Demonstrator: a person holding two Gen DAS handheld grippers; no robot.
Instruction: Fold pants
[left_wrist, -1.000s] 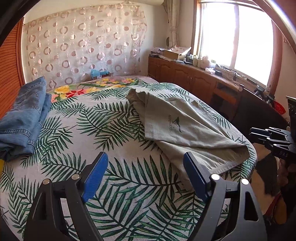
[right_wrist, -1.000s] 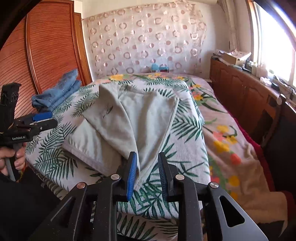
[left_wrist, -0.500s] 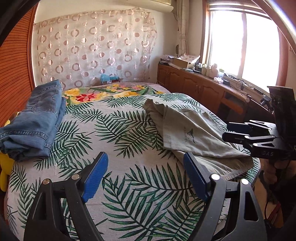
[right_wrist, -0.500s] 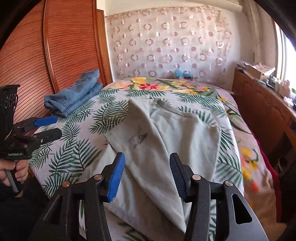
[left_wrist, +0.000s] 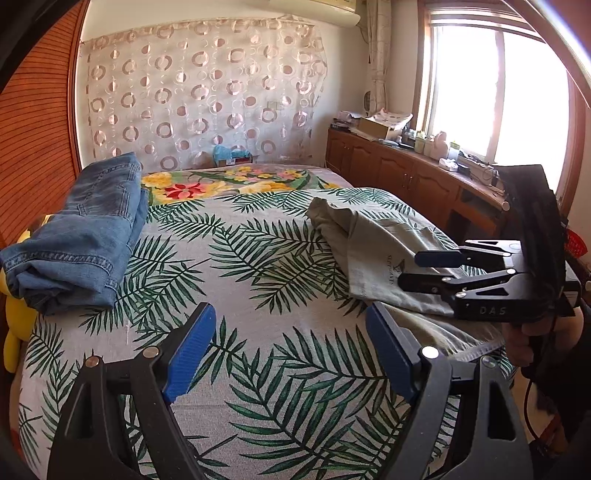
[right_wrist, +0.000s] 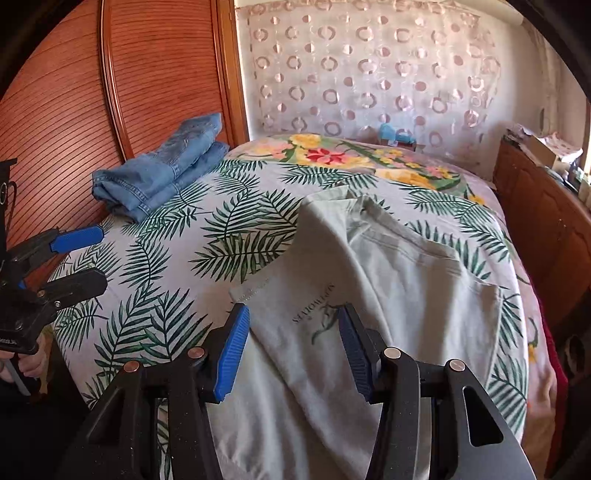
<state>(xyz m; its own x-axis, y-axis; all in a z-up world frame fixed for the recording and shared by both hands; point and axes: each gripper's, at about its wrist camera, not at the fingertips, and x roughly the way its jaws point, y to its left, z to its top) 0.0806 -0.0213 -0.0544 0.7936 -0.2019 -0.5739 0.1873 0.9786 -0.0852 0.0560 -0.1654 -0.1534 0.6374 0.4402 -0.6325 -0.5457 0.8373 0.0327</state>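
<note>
Pale grey-green pants (right_wrist: 399, 280) with a small printed logo lie loosely folded on the right side of the bed; they also show in the left wrist view (left_wrist: 373, 254). My right gripper (right_wrist: 293, 356) is open and empty, hovering just above the pants' near end. My left gripper (left_wrist: 291, 354) is open and empty above the leaf-print sheet, left of the pants. Each gripper shows from the side in the other's view: the right one (left_wrist: 428, 269), the left one (right_wrist: 85, 258).
Folded blue jeans (left_wrist: 85, 236) lie at the bed's left edge by the wooden wardrobe (right_wrist: 110, 92). A yellow toy (left_wrist: 16, 321) sits beside them. Wooden cabinets (left_wrist: 402, 181) with clutter run along the right under the window. A dotted curtain (left_wrist: 203, 96) hangs behind.
My right gripper opened, let go of the pants' edge and moved left over the pants. My left gripper pulled back and turned left; the jeans now show larger.
</note>
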